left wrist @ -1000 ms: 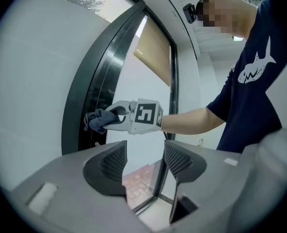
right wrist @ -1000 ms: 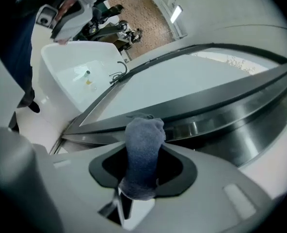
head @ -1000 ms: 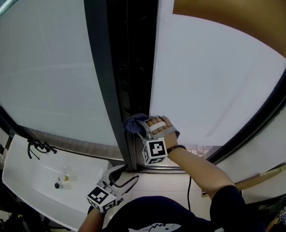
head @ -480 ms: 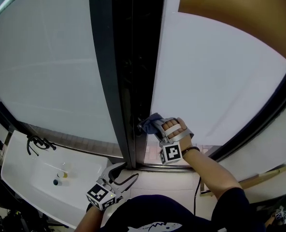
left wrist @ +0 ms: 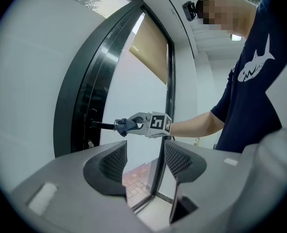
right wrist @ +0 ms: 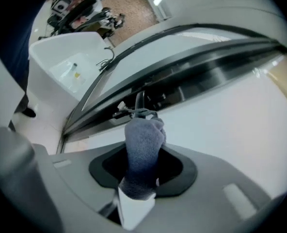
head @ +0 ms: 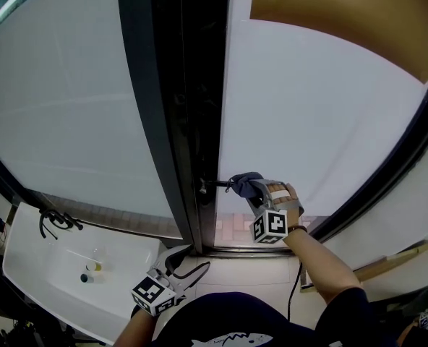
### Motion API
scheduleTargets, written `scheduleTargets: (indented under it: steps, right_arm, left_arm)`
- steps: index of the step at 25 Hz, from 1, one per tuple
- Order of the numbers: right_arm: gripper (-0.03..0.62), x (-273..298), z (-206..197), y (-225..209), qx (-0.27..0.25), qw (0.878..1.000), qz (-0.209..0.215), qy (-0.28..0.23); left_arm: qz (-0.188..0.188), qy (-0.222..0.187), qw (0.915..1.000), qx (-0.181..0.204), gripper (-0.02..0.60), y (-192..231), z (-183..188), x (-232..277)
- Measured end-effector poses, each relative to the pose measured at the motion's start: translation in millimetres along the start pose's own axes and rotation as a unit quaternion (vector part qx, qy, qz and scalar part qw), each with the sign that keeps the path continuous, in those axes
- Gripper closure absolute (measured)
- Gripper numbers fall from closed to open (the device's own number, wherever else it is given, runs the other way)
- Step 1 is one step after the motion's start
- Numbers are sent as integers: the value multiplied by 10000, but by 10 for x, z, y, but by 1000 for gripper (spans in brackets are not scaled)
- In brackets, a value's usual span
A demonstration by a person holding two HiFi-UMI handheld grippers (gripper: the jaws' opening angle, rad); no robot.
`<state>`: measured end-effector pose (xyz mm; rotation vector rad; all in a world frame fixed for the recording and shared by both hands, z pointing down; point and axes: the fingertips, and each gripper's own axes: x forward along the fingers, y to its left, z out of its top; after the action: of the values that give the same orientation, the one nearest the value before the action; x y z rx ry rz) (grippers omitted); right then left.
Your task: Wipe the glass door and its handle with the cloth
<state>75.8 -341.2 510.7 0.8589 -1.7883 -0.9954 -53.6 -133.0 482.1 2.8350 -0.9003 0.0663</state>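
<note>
Now | right claw (head: 254,191) pinches cloth (head: 244,184) | horizontal handle (head: 215,183) meets cloth

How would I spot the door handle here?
Find the tall dark door frame running up the middle of the head view. Low on its right edge, a short black lever, the handle, sticks out sideways. It alone meets the blue-grey cloth.

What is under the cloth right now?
The free end of the door handle goes in under the cloth, which is clamped in the right gripper. The rest of the handle shows; its tip is covered.
</note>
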Motion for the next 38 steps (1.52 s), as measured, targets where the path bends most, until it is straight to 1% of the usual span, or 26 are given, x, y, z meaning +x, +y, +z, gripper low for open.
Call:
scheduleTargets:
  steps: [2, 3, 4, 5, 6, 8, 9, 11, 14, 15, 18, 19, 22, 23, 24, 25, 26, 29, 30, 31, 35, 36, 38]
  right_arm:
    - [450, -40, -71, 29, 942, 9954, 162, -34]
    - [450, -52, -77, 63, 1435, 9892, 278, -79]
    - [450, -55, -69, 117, 1961, 9795, 437, -138]
    - [450, -44, -52, 197, 2515, 9655, 645, -200]
    - [450, -16, -28, 302, 3062, 9475, 888, -257]
    - [450, 82, 46, 550, 3985, 9062, 1368, -366]
    - [450, 141, 98, 659, 4312, 8878, 1554, -424]
    - [450, 263, 222, 762, 4767, 8598, 1741, -566]
    - [450, 444, 432, 652, 5308, 8261, 1702, -823]
    - [450, 512, 497, 600, 5438, 8175, 1675, -888]
    - [450, 715, 648, 489, 5691, 8003, 1585, -1027]
    - [450, 767, 690, 459, 5806, 7917, 1558, -1085]
    - [450, 876, 813, 398, 6247, 7555, 1536, -1241]
    - [450, 909, 856, 393, 6349, 7466, 1545, -1249]
    - [451, 946, 890, 392, 6399, 7429, 1550, -1209]
    - [451, 986, 910, 391, 6391, 7450, 1544, -1122]
    - [451, 1021, 916, 390, 6336, 7515, 1531, -1017]
    - [454, 1063, 900, 412, 6032, 7780, 1537, -850]
    - [454, 1069, 887, 426, 5943, 7847, 1557, -826]
    - [454, 1073, 874, 436, 5896, 7879, 1581, -806]
    - [453, 1063, 846, 445, 5891, 7879, 1618, -771]
    - [454, 1056, 829, 449, 5929, 7849, 1622, -777]
    - [454, 1044, 765, 464, 6116, 7701, 1646, -763]
  left_arm:
    - [63, -11, 10000, -4, 344, 33, 0, -45]
    - [93, -48, 9999, -10, 344, 54, 0, -67]
    - [119, -55, 9999, -23, 344, 74, -14, -87]
    - [142, -20, 9999, -42, 344, 86, -31, -105]
    - [159, 22, 9999, -58, 344, 92, -39, -121]
    - [181, 52, 9998, -52, 344, 99, -34, -155]
    - [195, 41, 9998, -46, 344, 106, -26, -174]
    - [235, 16, 9997, -81, 344, 123, -18, -216]
    - [284, 26, 9995, -100, 344, 164, -72, -295]
    - [318, 48, 9994, -96, 344, 181, -73, -320]
    - [413, 59, 9991, -102, 344, 225, -59, -368]
    - [424, 43, 9990, -121, 344, 230, -57, -377]
    - [457, 8, 9989, -139, 344, 255, -81, -410]
    - [485, 17, 9987, -153, 344, 268, -93, -425]
    - [516, 35, 9985, -179, 344, 279, -93, -440]
    - [546, 54, 9983, -199, 344, 291, -87, -452]
    - [571, 63, 9981, -201, 344, 306, -83, -461]
    - [615, 25, 9979, -196, 344, 359, -111, -475]
    - [613, 20, 9979, -199, 344, 372, -131, -473]
    - [605, 33, 9980, -196, 344, 375, -135, -463]
    - [545, 65, 9984, -169, 344, 322, -87, -387]
    - [538, 64, 9984, -176, 344, 306, -83, -369]
    - [529, 75, 9984, -175, 344, 281, -80, -350]
